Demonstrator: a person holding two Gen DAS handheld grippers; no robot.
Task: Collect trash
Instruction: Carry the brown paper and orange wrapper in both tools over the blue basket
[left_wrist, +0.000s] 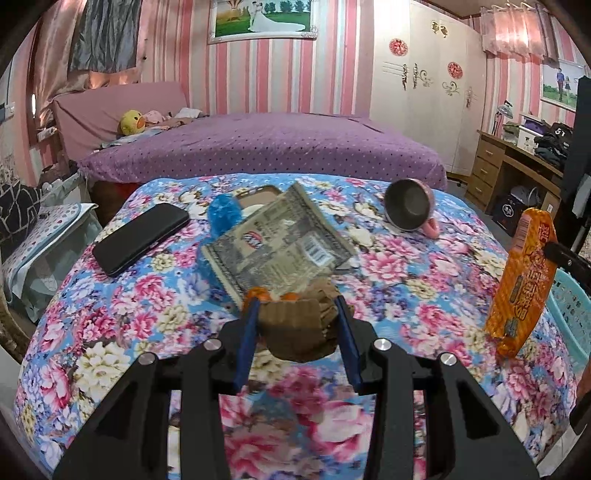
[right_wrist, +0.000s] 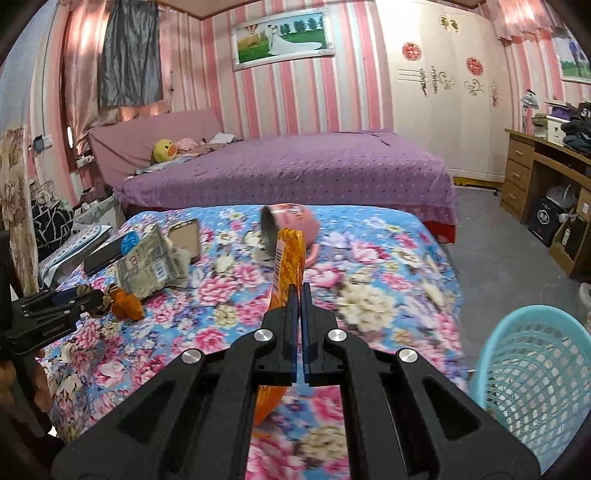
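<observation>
My left gripper is shut on a crumpled brown scrap with orange bits, held just above the floral bedspread. In the right wrist view that gripper comes in from the left with the brown and orange scrap at its tips. My right gripper is shut on a long orange snack wrapper, which hangs upright over the bed. The same orange wrapper shows at the right of the left wrist view. A grey printed wrapper and a blue plastic scrap lie mid-bed.
A teal mesh basket stands beside the bed's right edge. A black phone, a phone case and a tipped pink mug lie on the bedspread. Beyond are a purple bed and, at the right, a wooden desk.
</observation>
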